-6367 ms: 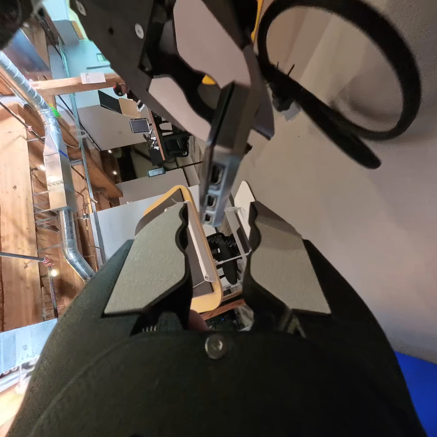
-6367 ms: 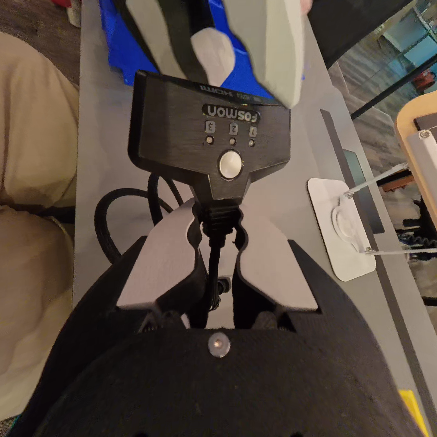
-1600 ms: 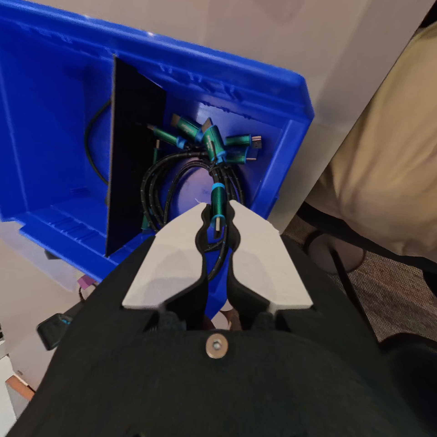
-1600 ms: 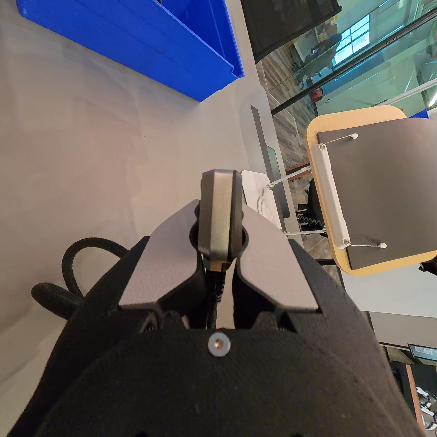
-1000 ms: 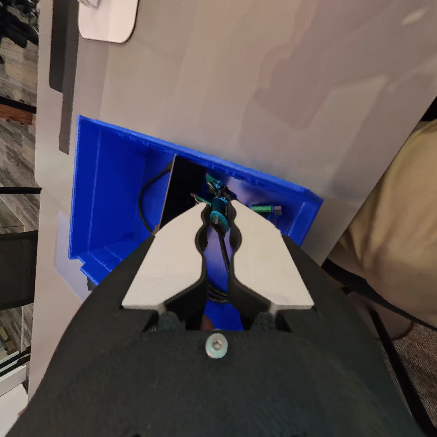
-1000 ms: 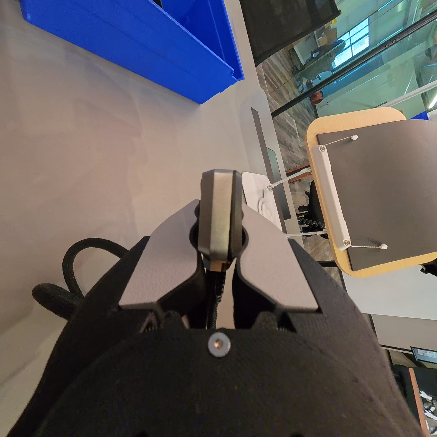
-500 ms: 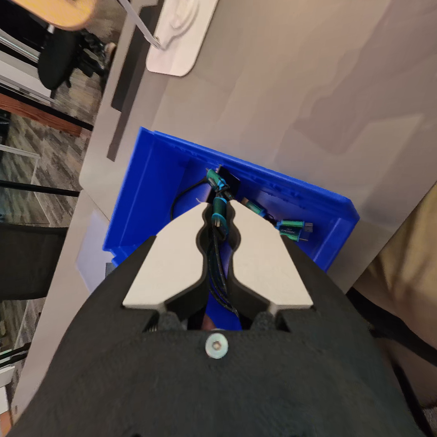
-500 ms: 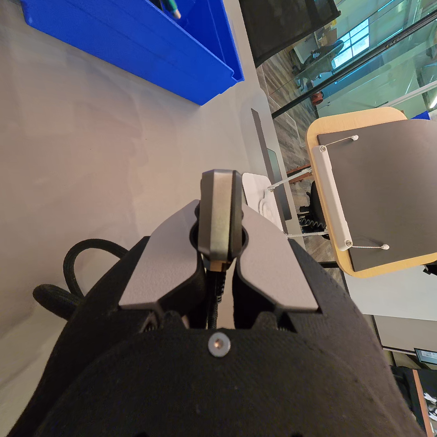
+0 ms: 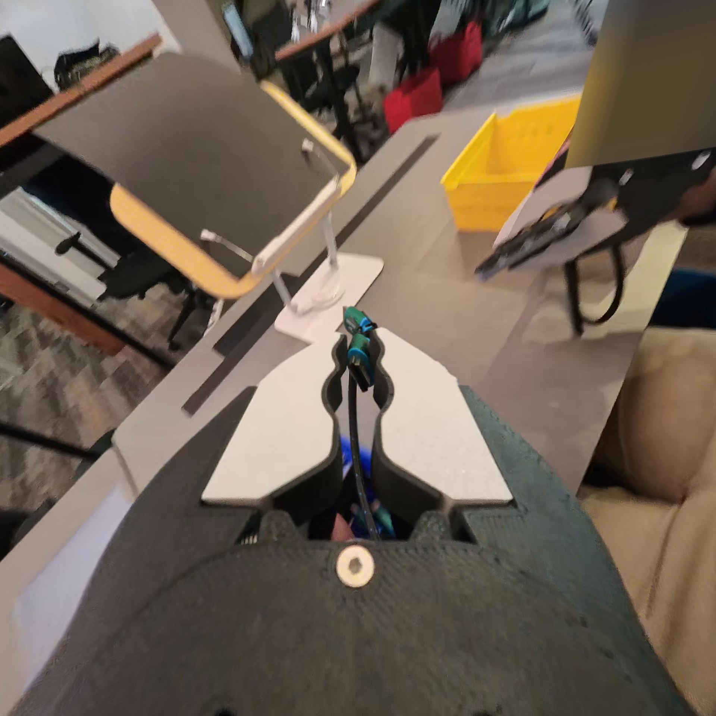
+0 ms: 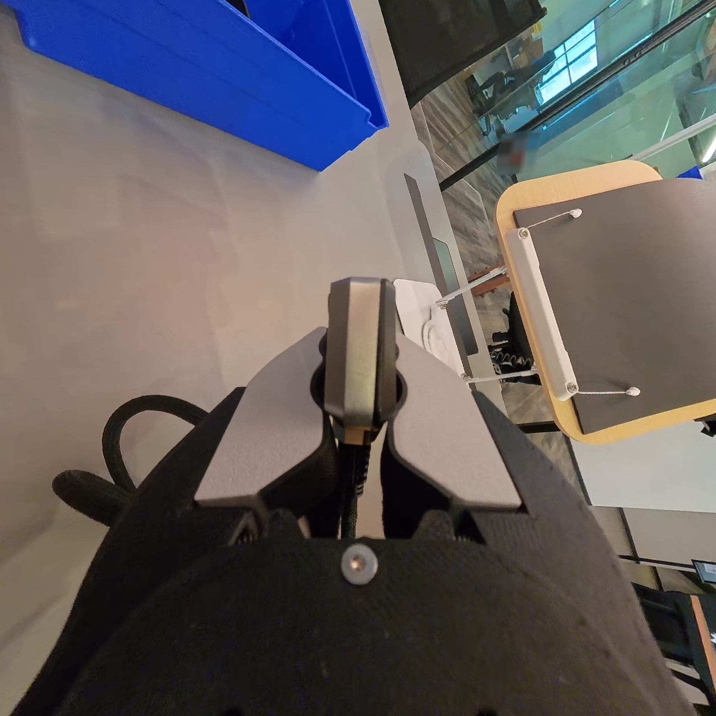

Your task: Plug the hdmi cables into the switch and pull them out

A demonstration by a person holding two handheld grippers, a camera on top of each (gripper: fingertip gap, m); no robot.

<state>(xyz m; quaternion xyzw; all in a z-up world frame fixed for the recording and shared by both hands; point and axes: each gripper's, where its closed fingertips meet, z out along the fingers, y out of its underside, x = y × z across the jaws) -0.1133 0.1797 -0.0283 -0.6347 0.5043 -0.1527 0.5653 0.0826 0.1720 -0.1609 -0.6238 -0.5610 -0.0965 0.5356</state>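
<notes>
My left gripper [image 9: 358, 348] is shut on an HDMI cable [image 9: 360, 362] with a teal and green plug, held up above the grey table [image 9: 484, 348]; its black cord [image 9: 354, 445] runs back between the fingers. My right gripper [image 10: 358, 341] is shut on the grey metal HDMI switch [image 10: 354, 352], held edge-on, with a black braided cable [image 10: 128, 422] looping behind it. In the left wrist view the right gripper and the switch [image 9: 558, 228] show at the upper right, apart from the plug.
A blue bin [image 10: 217, 77] lies on the table in the right wrist view. A yellow bin [image 9: 499, 182] stands at the far end. A tilted board on a white stand [image 9: 329, 294] is beside the table edge. A person's beige clothing [image 9: 658, 503] is at right.
My left gripper has lifted the cable out of the blue bin and swung up, now facing across the table toward the switch. The right gripper has stayed still with the switch.
</notes>
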